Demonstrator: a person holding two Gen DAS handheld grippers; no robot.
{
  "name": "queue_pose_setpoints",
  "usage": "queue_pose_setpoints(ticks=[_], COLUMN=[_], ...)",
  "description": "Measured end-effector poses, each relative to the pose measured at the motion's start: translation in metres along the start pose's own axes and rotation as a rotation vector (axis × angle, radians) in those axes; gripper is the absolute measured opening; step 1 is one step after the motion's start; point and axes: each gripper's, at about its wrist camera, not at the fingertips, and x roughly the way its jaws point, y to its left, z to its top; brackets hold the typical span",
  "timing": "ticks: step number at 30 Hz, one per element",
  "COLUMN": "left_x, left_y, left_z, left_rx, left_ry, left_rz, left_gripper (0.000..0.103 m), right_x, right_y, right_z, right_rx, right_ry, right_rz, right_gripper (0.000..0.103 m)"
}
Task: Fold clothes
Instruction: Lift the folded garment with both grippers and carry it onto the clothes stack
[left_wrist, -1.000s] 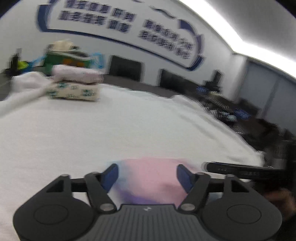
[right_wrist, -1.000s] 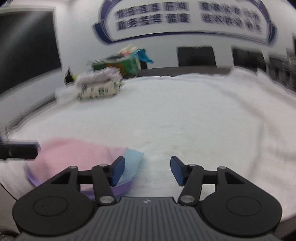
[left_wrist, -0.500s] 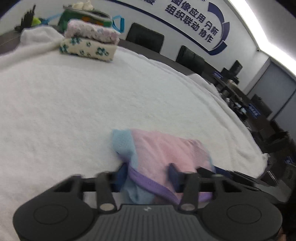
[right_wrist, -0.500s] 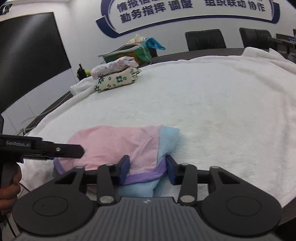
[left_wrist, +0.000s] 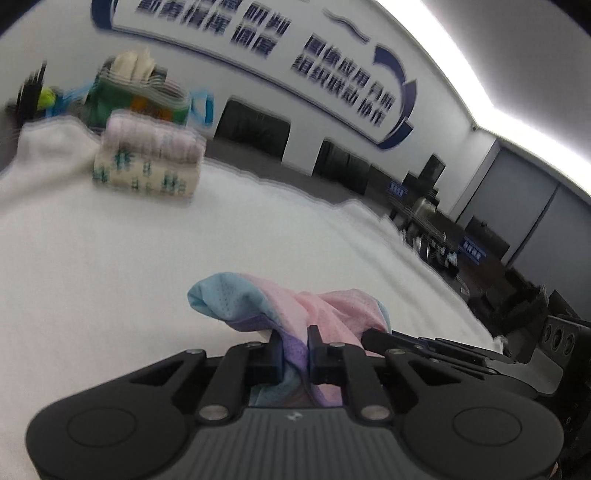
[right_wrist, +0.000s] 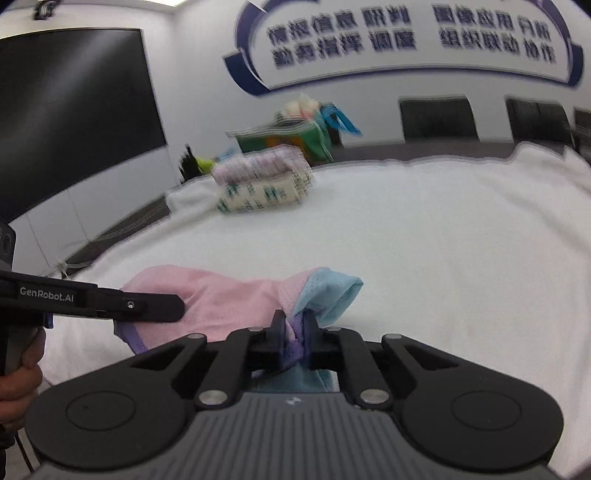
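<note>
Garment (left_wrist: 295, 310), pink mesh with light-blue side panel and purple hem, bunched on white-towelled bench (left_wrist: 110, 266) at 6 o'clock edge. Left hand-held gripper (left_wrist: 295, 354) jaws closing, pinching purple hem. Right hand-held gripper (right_wrist: 295, 338) jaws closing, pinching hem at blue corner. Folded clothes stack (right_wrist: 262, 184) at 11 o'clock, green bag (right_wrist: 295, 138) behind it.

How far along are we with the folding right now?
Done: two folded garments sit stacked at the far side of the white cloth. In hand: the pink and blue garment; the left hand-held gripper and right hand-held gripper are each closing on its purple-edged hem, fabric pinched between the jaws, its near edge raised. Left: fold it over, then stack it with the others.
</note>
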Motion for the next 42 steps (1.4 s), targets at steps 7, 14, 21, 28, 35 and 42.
queue_pose_setpoints(ticks=[7,14,21,28,35,42], left_x=[0.003,0.050,0.097,0.166,0.144,0.132], left_y=[0.031,0.094,0.161,0.217,0.217,0.181], left_z=[0.108,0.229,0.292,0.243,0.217,0.253], left_rx=[0.062,0.049,0.018,0.013,0.000,0.036], left_ry=[-0.098,-0.121,-0.161,-0.090,-0.140,-0.375], left_rz=[0.027,0.084,0.082,0.181,0.306,0.362], left_gripper=[0.010,0.010,0.010,0.015,0.082,0.068], right_x=[0.052,0.137,0.239,0.332,0.344,0.336], right_y=[0.010,0.013,0.020,0.007,-0.008,0.006], right_z=[0.088,0.202,0.270,0.236,0.201,0.242], right_rx=[-0.045,-0.065,-0.100,-0.097,-0.120,-0.115], right_ry=[-0.124,-0.189,-0.175,-0.035,-0.020,-0.184], right_rz=[0.083,0.120,0.118,0.045,-0.028,-0.045], right_gripper=[0.008,0.008,0.008,0.008,0.052,0.038])
